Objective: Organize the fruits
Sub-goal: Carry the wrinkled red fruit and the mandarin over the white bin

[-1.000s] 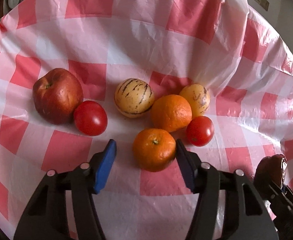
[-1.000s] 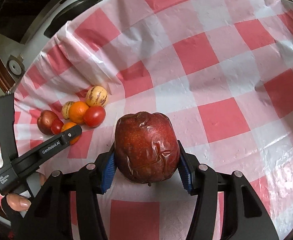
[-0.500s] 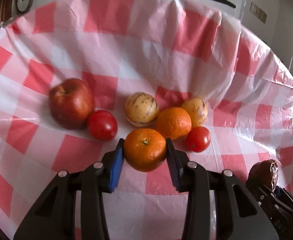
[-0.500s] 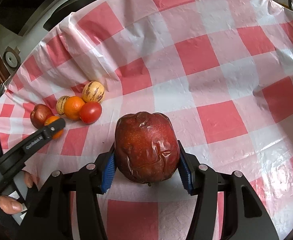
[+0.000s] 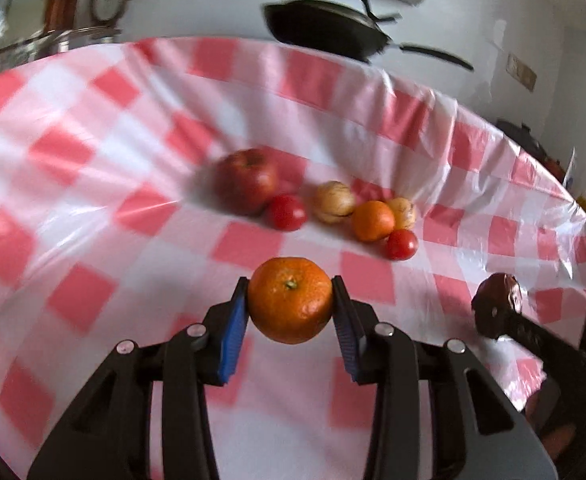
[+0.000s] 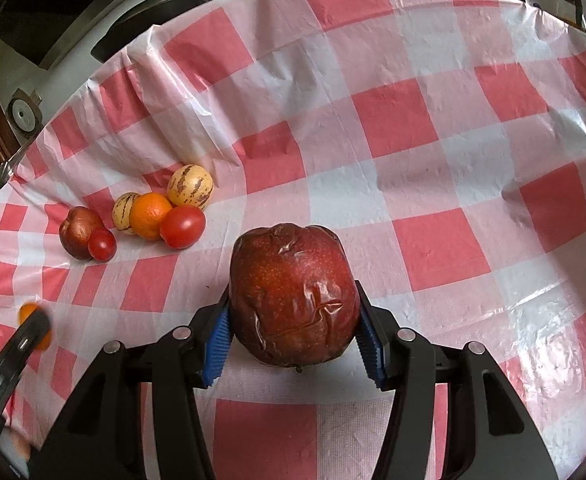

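Observation:
My left gripper [image 5: 291,304] is shut on an orange mandarin [image 5: 290,299] and holds it above the checked cloth, away from the fruit group. My right gripper [image 6: 293,320] is shut on a wrinkled dark red apple [image 6: 293,296]. On the cloth lie a red apple [image 5: 247,180], two tomatoes [image 5: 287,212] [image 5: 401,244], two striped yellow melons [image 5: 333,202] [image 5: 403,212] and an orange [image 5: 373,220]. The same group shows in the right wrist view, with the orange [image 6: 149,215] in the middle. The right gripper with its apple [image 5: 497,304] shows at the left view's right edge.
The red-and-white checked tablecloth [image 6: 433,140] covers the whole table. A black pan [image 5: 325,28] and a metal pot rim [image 5: 53,40] stand beyond the far edge. The left gripper [image 6: 21,344] shows blurred at the right view's lower left.
My left gripper closed on the mandarin, lifted it and pulled back from the fruit group. My right gripper kept holding the wrinkled apple almost still.

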`<move>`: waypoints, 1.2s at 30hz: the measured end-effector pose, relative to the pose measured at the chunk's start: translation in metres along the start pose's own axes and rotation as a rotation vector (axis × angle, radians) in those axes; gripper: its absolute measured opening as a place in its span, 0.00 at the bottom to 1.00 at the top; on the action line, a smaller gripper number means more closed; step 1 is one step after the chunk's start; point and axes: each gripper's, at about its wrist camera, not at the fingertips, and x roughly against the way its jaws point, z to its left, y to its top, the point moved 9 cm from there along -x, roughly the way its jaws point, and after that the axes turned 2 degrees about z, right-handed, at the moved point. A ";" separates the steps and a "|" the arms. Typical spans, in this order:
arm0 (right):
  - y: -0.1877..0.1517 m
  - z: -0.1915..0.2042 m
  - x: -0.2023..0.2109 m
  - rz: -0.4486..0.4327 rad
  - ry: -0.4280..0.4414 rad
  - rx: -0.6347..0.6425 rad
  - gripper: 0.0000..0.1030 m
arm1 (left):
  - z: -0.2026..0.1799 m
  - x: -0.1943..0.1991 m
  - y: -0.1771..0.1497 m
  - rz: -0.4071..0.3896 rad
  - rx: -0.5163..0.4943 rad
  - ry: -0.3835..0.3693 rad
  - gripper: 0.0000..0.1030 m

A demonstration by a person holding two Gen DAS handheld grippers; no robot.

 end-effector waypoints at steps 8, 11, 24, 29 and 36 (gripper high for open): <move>-0.043 0.066 0.046 0.006 0.108 0.119 0.52 | 0.086 0.097 -0.029 -0.101 0.157 0.039 0.39; -0.077 0.100 0.077 0.017 0.189 0.154 0.52 | 0.114 0.132 -0.043 -0.132 0.157 0.061 0.39; -0.209 0.225 0.158 0.087 0.365 0.410 0.52 | 0.223 0.233 -0.109 -0.129 0.173 0.184 0.40; -0.239 0.263 0.175 0.092 0.409 0.511 0.52 | 0.280 0.262 -0.138 -0.112 0.241 0.246 0.40; -0.288 0.310 0.192 0.116 0.472 0.669 0.52 | 0.334 0.294 -0.166 -0.111 0.295 0.334 0.40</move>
